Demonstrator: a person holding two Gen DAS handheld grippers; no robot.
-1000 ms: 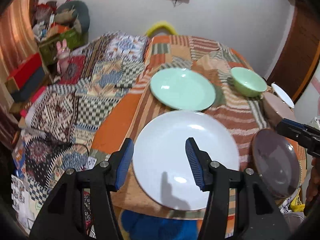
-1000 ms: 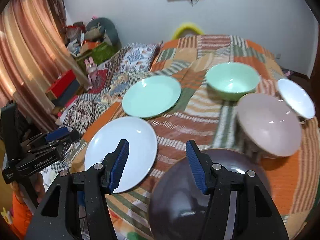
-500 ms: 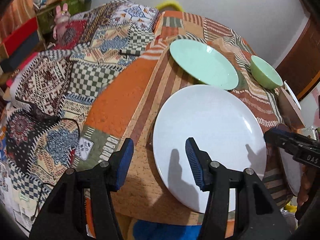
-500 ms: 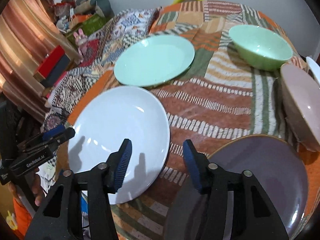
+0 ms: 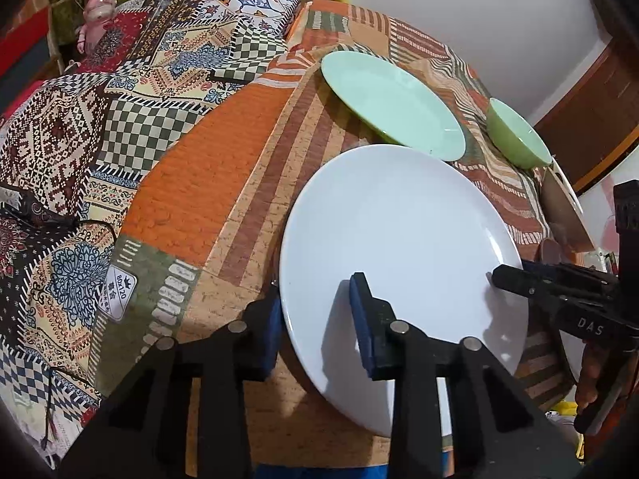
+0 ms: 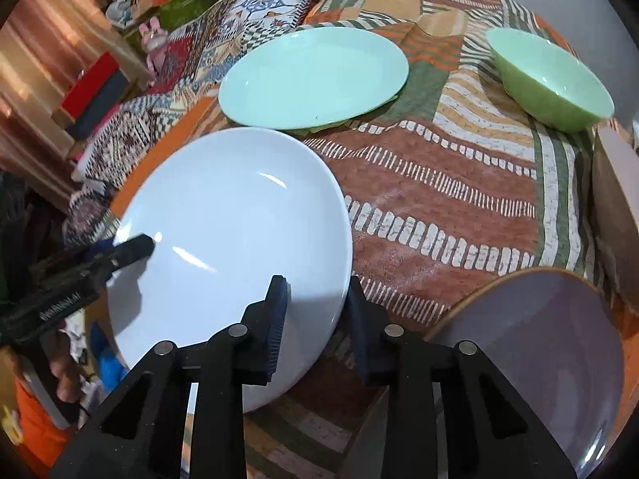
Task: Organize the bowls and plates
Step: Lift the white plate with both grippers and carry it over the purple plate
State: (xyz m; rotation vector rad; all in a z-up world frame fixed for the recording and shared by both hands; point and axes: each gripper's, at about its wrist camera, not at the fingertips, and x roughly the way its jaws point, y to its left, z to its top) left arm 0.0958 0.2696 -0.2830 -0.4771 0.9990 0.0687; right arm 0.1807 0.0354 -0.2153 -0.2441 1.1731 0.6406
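Left wrist view shows the left claw (image 5: 317, 311) with one pad on each side of the near rim of the white plate (image 5: 399, 239); the pads sit close around the rim, but I cannot tell if they squeeze it yet. The white plate lies on the desk (image 5: 223, 183), which is covered with a striped patchwork cloth. Just behind the white plate sits the mint green plate (image 5: 391, 99), and the two almost touch. Past the mint green plate, off to the right, stands the green bowl (image 5: 519, 135). Right wrist view shows the right claw (image 6: 317, 311) with its pads on each side of the other edge of the white plate (image 6: 231, 247); again I cannot tell if it grips. Next to the white plate, on the right, is the purple plate (image 6: 539, 343), close to the right claw. A pink bowl (image 6: 615, 183) peeks in at the far right edge, beside the green bowl (image 6: 555, 76).
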